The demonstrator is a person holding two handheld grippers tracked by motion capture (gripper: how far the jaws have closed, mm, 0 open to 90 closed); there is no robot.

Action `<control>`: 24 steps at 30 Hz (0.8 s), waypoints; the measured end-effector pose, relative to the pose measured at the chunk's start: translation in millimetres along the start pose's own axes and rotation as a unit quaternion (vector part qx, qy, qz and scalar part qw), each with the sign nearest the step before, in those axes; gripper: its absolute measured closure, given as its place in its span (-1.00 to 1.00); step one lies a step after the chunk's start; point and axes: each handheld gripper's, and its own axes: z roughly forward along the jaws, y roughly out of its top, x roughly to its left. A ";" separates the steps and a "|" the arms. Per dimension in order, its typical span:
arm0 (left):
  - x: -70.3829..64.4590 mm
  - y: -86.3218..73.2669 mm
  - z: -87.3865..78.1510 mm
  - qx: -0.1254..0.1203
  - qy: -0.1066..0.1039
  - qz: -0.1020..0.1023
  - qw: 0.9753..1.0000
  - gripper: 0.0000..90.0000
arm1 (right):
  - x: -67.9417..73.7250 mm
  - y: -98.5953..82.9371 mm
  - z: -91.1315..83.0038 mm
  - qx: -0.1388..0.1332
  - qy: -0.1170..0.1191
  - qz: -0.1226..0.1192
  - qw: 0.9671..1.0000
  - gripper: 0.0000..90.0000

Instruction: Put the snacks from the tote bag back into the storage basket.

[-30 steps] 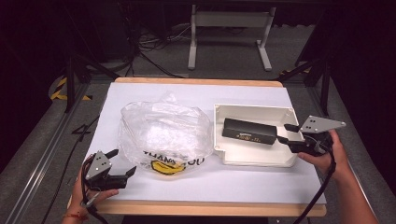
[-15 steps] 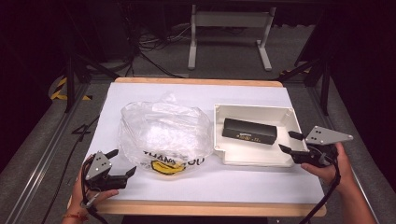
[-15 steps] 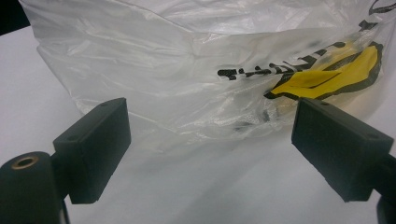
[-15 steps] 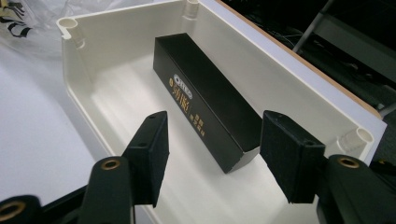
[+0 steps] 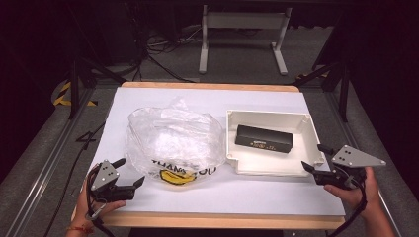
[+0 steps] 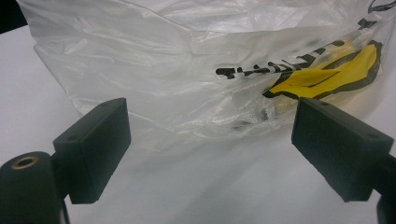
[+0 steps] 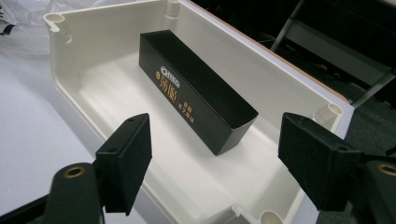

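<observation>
A long black box (image 5: pixel 263 138) with gold print lies flat in a cream open tray (image 5: pixel 306 121), right of centre. A crumpled clear plastic bag (image 5: pixel 173 138) with black-and-yellow lettering sits at centre-left, just beside it.

The high view looked down from above the table's (image 5: pixel 207 101) near edge. Each gripper view sat low and close — left facing the bag (image 6: pixel 187 70), right the tray (image 7: pixel 107 28) — both at the high view's centre.

Lab: dark room, floor cables (image 5: pixel 163 54), metal stand (image 5: pixel 242 29)
</observation>
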 end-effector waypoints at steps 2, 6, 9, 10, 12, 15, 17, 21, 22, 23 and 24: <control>0.3 -0.1 -0.4 0.000 0.002 0.000 1.000 -0.72 | 1.3 -3.1 -2.3 -0.004 -0.004 0.005 1.000 -0.48; 0.5 -0.2 -1.3 -0.001 0.002 -0.002 1.000 -0.72 | 3.5 -8.2 -6.1 -0.008 -0.019 0.009 1.000 -0.54; 0.3 -0.2 -1.2 -0.001 0.002 -0.002 1.000 -0.72 | 3.9 -13.8 -7.7 -0.016 -0.014 0.022 1.000 -0.57; 0.3 -0.2 -1.3 -0.001 0.001 -0.002 1.000 -0.72 | 3.7 -15.4 -7.8 -0.019 -0.012 0.024 0.999 -0.57; 0.1 -0.1 -1.5 -0.001 0.002 -0.001 1.000 -0.72 | 3.8 -19.6 -9.1 -0.021 -0.021 0.026 0.999 -0.57; -0.2 -0.3 -1.1 -0.001 0.003 -0.003 1.000 -0.72 | 4.5 -25.1 -10.5 -0.017 -0.023 0.031 0.999 -0.59; -0.2 -0.2 -1.0 0.000 0.003 -0.001 1.000 -0.72 | 4.6 -29.4 -10.9 -0.019 -0.022 0.035 0.999 -0.61; -0.3 -0.1 -1.1 0.000 0.004 -0.001 1.000 -0.72 | 5.2 -37.5 -10.7 -0.020 -0.025 0.045 0.998 -0.65; -0.3 -0.2 -1.0 0.000 0.004 -0.001 1.000 -0.72 | 5.7 -39.2 -10.5 -0.018 -0.025 0.047 0.998 -0.66; -0.3 -0.2 -0.9 0.000 0.004 0.000 1.000 -0.72 | 6.4 -41.5 -10.0 -0.019 -0.024 0.046 0.998 -0.67; -0.3 -0.2 -0.8 0.000 0.003 -0.001 1.000 -0.72 | 6.9 -42.8 -9.8 -0.020 -0.023 0.047 0.998 -0.67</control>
